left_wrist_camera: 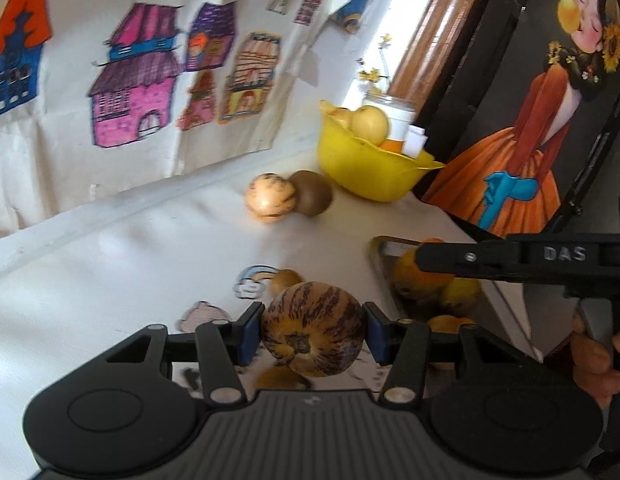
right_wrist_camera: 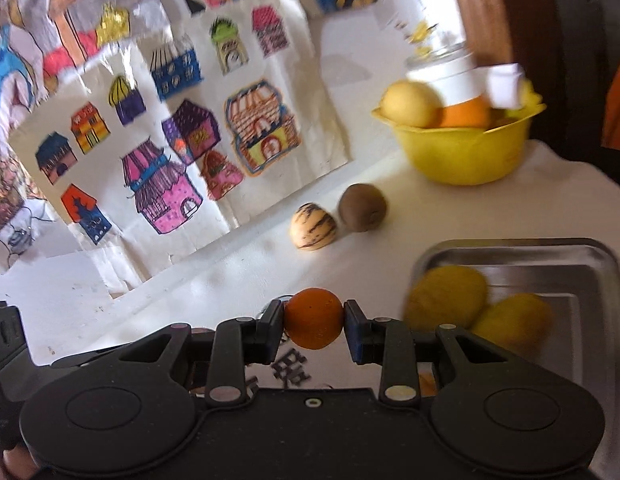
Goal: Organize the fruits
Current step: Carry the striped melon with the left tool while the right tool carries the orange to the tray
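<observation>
The left tool (left_wrist_camera: 313, 334) grips a striped melon (left_wrist_camera: 313, 330); the right tool (right_wrist_camera: 314, 325) grips a small orange (right_wrist_camera: 314, 324), just left of the steel tray (right_wrist_camera: 590, 254). Each should clear the tray's rim, then lower gently among its 2 yellow fruits (right_wrist_camera: 446, 300).

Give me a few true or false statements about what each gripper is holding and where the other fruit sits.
1. The left gripper holds a striped melon. True.
2. The right gripper is empty. False: it is shut on an orange.
3. The metal tray has yellow fruit in it. True.
4. The yellow bowl is empty. False: it holds fruit.
5. A kiwi lies on the table beside a small striped melon. True.
</observation>
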Available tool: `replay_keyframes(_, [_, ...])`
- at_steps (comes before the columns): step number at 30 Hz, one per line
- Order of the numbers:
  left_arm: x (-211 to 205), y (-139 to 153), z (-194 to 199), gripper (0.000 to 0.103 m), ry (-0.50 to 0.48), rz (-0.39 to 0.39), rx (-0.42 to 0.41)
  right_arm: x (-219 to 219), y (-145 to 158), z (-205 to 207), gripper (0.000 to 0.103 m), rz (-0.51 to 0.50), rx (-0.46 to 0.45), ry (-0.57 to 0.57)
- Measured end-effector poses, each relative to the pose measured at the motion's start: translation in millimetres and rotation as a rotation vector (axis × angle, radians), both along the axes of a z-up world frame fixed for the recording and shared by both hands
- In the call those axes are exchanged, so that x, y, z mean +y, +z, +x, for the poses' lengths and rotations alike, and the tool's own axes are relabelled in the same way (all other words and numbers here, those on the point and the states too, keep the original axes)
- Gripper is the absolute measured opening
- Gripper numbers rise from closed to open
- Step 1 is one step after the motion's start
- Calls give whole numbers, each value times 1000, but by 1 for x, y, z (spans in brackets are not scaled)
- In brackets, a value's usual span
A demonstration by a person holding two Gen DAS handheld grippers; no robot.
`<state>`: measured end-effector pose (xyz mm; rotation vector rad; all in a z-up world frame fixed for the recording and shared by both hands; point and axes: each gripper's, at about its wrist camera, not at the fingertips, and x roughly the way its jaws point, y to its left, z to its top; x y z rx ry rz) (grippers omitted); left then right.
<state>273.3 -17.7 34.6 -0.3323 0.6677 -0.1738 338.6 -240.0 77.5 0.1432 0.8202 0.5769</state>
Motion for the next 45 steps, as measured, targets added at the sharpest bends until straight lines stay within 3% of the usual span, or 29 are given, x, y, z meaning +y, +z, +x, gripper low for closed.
replay_keyframes(7, [-39,5,-8,56,-43,-25,-17,-54,10,-28,34,-12,-28,-71])
replay_keyframes(17, [-102,-3,-20,56,-121,-14,-20,-107,-7,-36,34,1,-4,-145])
replay_keyframes(31, [-148,-23,-27,56,-181,70,1,-129,-57,-35,34,-13,44,-136])
replay_keyframes(45, [-153,-34,-28,56,-184,115,14,-124,-74,-35,34,-63,33,-121])
